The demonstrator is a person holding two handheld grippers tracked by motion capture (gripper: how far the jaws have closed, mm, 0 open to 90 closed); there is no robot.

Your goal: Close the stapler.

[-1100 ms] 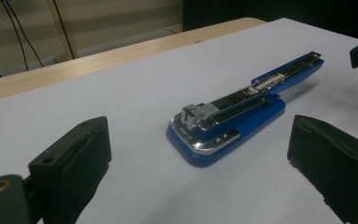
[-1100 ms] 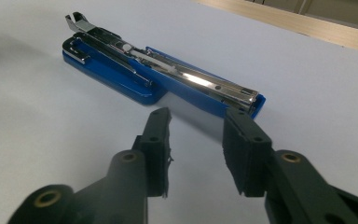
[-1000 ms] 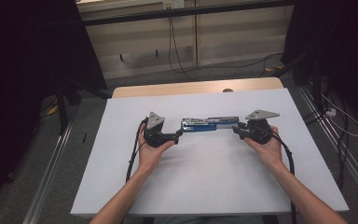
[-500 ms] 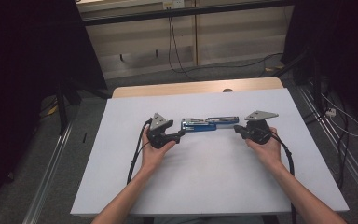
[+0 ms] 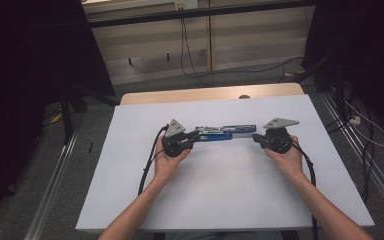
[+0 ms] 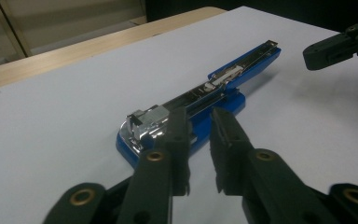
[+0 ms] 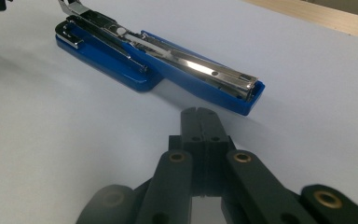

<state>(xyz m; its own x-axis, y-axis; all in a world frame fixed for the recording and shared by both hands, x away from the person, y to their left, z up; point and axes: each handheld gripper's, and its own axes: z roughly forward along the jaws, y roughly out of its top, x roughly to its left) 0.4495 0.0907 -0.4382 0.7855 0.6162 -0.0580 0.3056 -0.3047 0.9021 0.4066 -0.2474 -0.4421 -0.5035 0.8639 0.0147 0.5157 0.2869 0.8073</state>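
Left gripper (image 6: 199, 140) nearly closed, empty, beside opened blue stapler (image 6: 200, 100); right gripper (image 7: 200, 122) closed empty.

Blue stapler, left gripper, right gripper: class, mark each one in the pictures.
blue stapler (image 7: 205, 91): right gripper view, blue side wall.
left gripper (image 6: 199, 122): left gripper view, gap between its tips.
right gripper (image 7: 200, 114): right gripper view, closed tips.

On the white tabletop (image 5: 220, 200), a blue stapler (image 5: 225, 133) is lying opened flat between the left hand-held gripper (image 5: 192, 136) at 9 o'clock and the right hand-held gripper (image 5: 256, 140) at 3 o'clock.
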